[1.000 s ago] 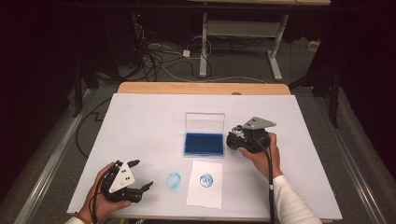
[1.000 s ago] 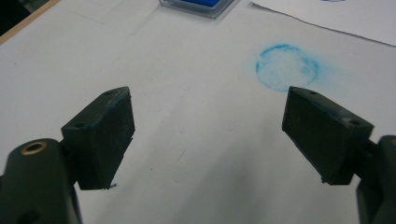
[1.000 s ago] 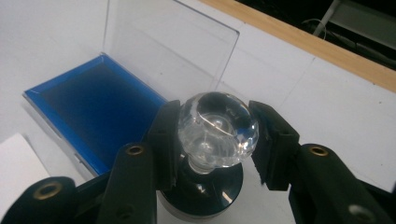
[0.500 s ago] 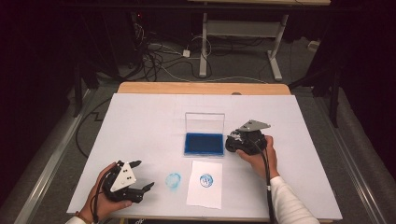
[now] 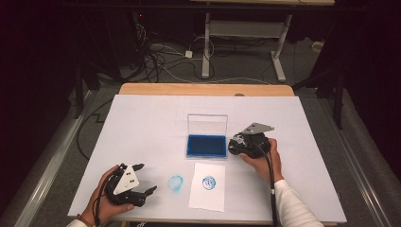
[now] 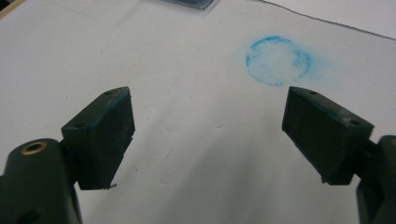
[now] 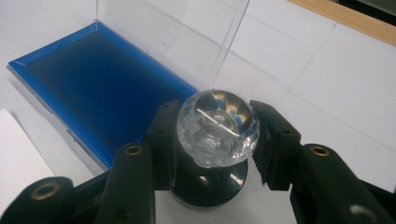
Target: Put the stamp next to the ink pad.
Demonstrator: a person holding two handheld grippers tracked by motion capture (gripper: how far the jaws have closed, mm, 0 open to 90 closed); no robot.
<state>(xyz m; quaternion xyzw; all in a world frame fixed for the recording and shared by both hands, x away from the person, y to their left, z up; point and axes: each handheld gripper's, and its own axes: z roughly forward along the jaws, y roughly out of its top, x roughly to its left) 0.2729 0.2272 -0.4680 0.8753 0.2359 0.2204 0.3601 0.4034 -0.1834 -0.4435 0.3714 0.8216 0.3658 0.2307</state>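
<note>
The right hand-held gripper [image 7: 212,135] is clamped on the clear knob of a stamp [image 7: 217,128] standing upright on the table [image 5: 142,123] just right of the blue ink pad [image 5: 206,145], while the left hand-held gripper [image 6: 205,135], farther off, gapes empty.

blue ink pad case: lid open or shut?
Open. The blue ink pad case's clear plastic lid stands upright behind the exposed pad; the right gripper view shows it raised too.
</note>
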